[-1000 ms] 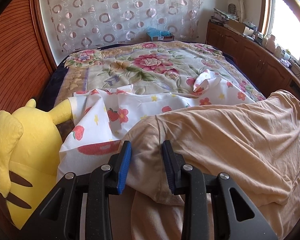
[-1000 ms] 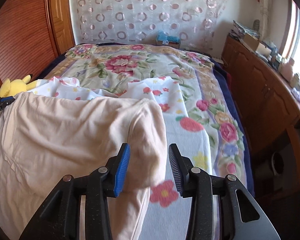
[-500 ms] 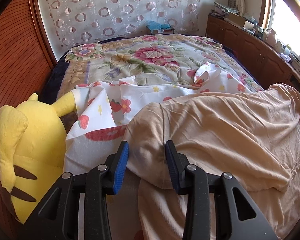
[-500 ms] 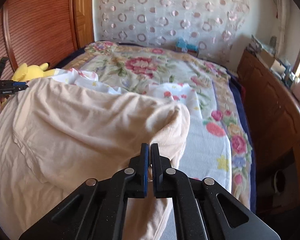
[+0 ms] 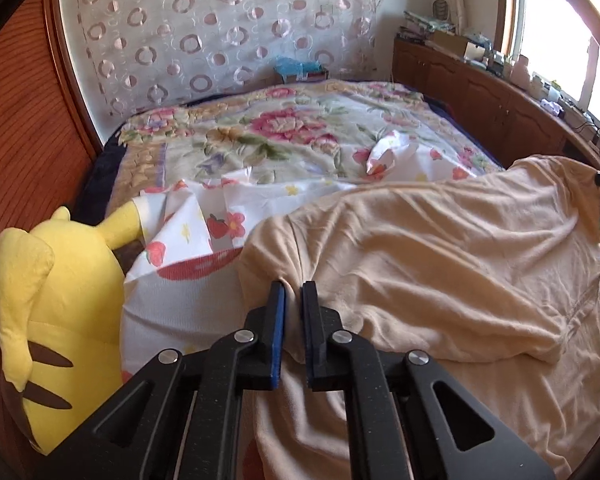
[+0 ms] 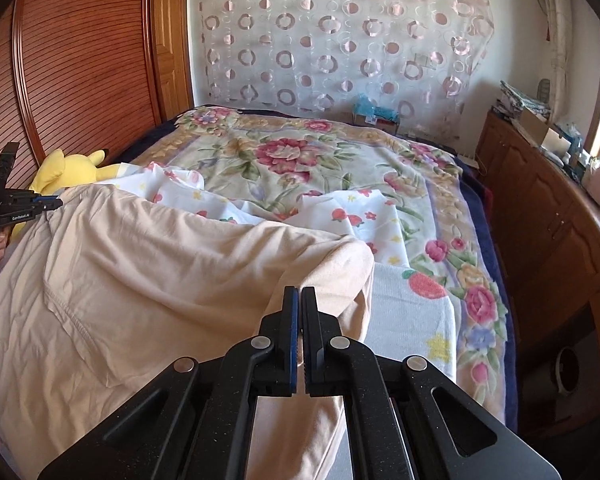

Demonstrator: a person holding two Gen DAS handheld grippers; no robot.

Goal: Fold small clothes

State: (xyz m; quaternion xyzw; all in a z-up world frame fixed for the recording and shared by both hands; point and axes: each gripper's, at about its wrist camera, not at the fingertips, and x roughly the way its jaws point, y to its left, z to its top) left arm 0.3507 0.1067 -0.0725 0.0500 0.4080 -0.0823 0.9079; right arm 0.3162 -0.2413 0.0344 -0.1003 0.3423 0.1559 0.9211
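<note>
A beige garment (image 5: 440,264) is stretched between both grippers above the near end of the bed; it also shows in the right wrist view (image 6: 172,280). My left gripper (image 5: 293,290) is shut on the garment's left corner, with cloth pinched between the blue pads. My right gripper (image 6: 300,294) is shut on the right corner. The left gripper also shows at the far left of the right wrist view (image 6: 52,203), held in a hand. Loose cloth hangs below both grippers.
A white strawberry-print sheet (image 5: 204,232) lies under the garment on a floral blanket (image 6: 292,160). A yellow plush toy (image 5: 56,308) sits at the bed's left edge. A wooden cabinet (image 6: 548,216) with clutter runs along the right. A curtain (image 6: 332,36) hangs behind.
Both grippers have closed on the garment's corners, the right one first, then the left. The garment has been lifted and pulled taut between them.
</note>
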